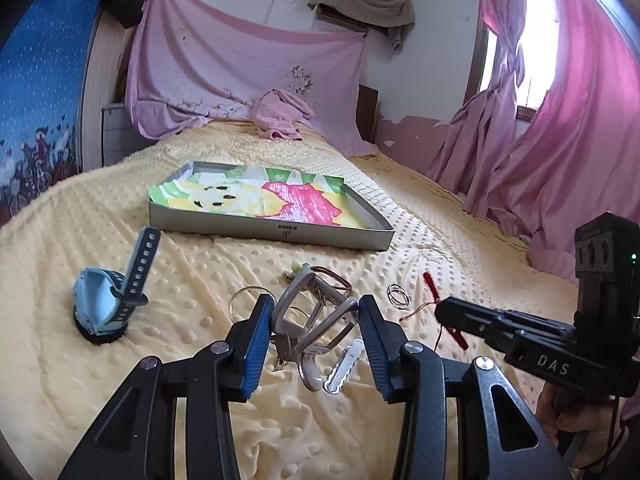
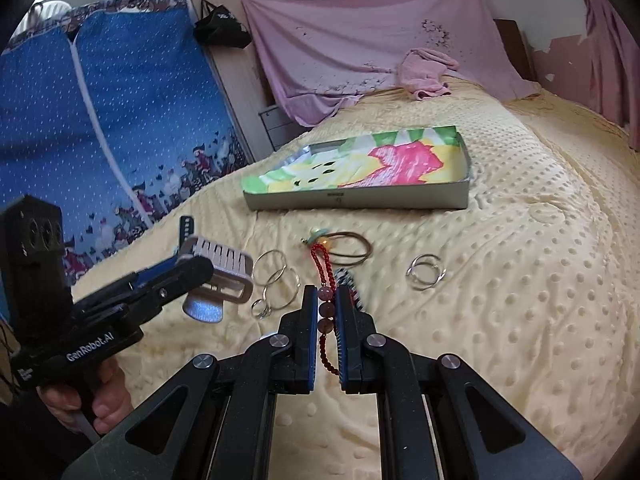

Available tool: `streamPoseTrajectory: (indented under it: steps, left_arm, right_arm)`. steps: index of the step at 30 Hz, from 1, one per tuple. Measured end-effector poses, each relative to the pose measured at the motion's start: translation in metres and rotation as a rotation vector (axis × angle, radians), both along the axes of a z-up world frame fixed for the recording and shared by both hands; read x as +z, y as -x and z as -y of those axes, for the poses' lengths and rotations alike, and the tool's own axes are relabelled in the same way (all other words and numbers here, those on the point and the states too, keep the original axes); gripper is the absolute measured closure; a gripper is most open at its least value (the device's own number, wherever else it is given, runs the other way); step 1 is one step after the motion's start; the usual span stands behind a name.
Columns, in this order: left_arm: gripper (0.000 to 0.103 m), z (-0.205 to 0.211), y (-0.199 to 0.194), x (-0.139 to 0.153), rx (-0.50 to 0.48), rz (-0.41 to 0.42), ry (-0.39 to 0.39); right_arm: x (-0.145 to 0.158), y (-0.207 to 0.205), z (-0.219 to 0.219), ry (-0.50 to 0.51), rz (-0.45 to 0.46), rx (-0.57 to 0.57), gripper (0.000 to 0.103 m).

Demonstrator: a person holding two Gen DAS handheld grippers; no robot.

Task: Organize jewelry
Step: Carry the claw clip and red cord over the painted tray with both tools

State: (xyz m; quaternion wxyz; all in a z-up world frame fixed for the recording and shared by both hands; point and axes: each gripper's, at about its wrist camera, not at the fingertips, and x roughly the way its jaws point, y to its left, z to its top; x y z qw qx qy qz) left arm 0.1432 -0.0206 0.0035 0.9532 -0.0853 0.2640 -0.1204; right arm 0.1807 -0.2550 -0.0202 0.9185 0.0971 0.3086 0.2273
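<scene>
Hair claw clip (image 1: 314, 316) sits clamped between the blue pads of the left gripper (image 1: 316, 322), raised off the yellow blanket (image 1: 120, 360); in the right wrist view the same clip appears at about ten o'clock, carried clear of the bedding. The right gripper (image 2: 325, 312) has its fingers pinched on a red bead bracelet (image 2: 323, 308), whose larger beads sit between the pads while the thinner strand trails toward twelve o'clock. Both pieces look bound for the flat box (image 1: 276, 236) lined with flowered paper, lying at twelve o'clock from either camera. Doing this step well probably means lifting the bracelet straight up until its tail leaves the blanket — it lies just beside a brown hair tie (image 2: 348, 250) and could drag it along. The clip is held by its open frame, so a steady squeeze and a level carry seem wise. Silver hoops (image 2: 276, 276) and a ring pair (image 2: 425, 272) lie on the bed between the grippers and the box, at eleven and one o'clock in the right view; passing above them would avoid scattering. A blue watch (image 1: 108, 300) stands at nine o'clock from the left gripper, well apart — no concern for now.
</scene>
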Motion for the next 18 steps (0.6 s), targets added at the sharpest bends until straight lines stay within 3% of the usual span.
streamPoseTrajectory:
  steps: [4,11,18]
  left_arm:
    - [0.062,0.002,-0.021,0.003,0.022,-0.016,0.04]
    - [0.062,0.001,-0.096,0.024,0.093,0.012,0.063]
    - [0.062,0.0,-0.19,0.011,0.092,-0.051,0.088]
  right_arm:
    - [0.01,-0.02,0.004,0.007,0.015,0.0,0.095]
    - [0.045,-0.109,0.006,0.014,0.06,-0.014,0.095]
    - [0.021,-0.207,-0.001,-0.014,-0.043,-0.043,0.095]
